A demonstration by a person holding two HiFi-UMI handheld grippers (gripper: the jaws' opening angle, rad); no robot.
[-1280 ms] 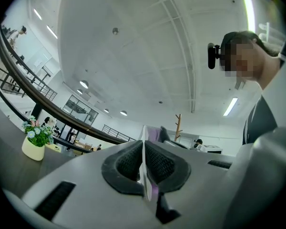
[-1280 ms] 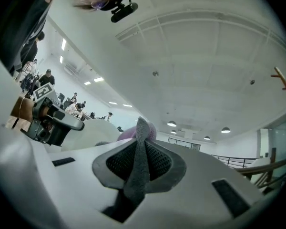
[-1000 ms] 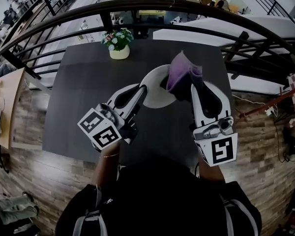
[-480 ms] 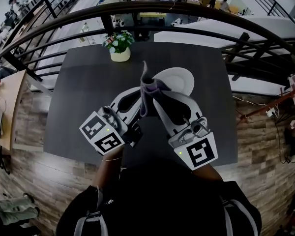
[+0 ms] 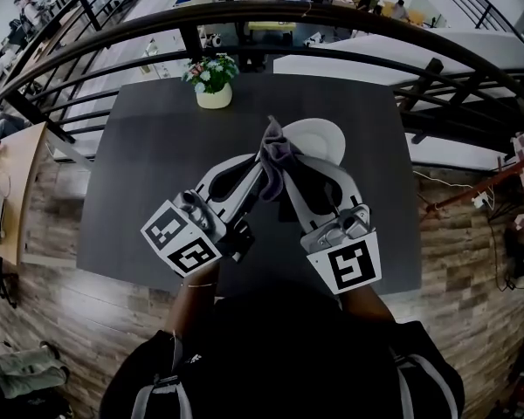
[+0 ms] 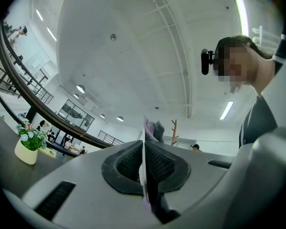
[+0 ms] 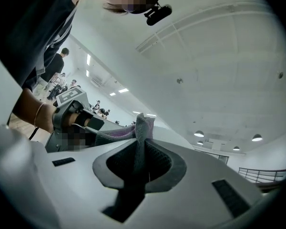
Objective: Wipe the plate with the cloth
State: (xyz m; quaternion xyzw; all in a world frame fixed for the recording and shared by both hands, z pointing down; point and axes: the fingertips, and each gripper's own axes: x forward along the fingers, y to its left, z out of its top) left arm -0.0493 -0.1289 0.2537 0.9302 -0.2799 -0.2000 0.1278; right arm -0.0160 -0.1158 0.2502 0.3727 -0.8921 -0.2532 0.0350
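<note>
A white plate [image 5: 321,136] is held tilted above the dark table [image 5: 148,173]. My left gripper [image 5: 258,168] is shut on its near left rim; in the left gripper view the plate [image 6: 143,168] shows edge-on as a thin white line between the pads. My right gripper [image 5: 285,169] is shut on a purple-grey cloth [image 5: 278,152], which is bunched against the plate's left part, right beside the left jaws. The cloth [image 7: 142,128] sticks up from the closed pads in the right gripper view and peeks over the plate as the cloth [image 6: 154,128] in the left gripper view.
A cream pot of flowers [image 5: 212,79] stands at the table's far edge, left of the plate. A dark curved railing [image 5: 349,16] runs behind the table. Wooden floor surrounds the table on both sides.
The right gripper carried the cloth from the plate's right side leftward and nearer, across the plate to its left part. The left gripper and plate stayed almost still.
</note>
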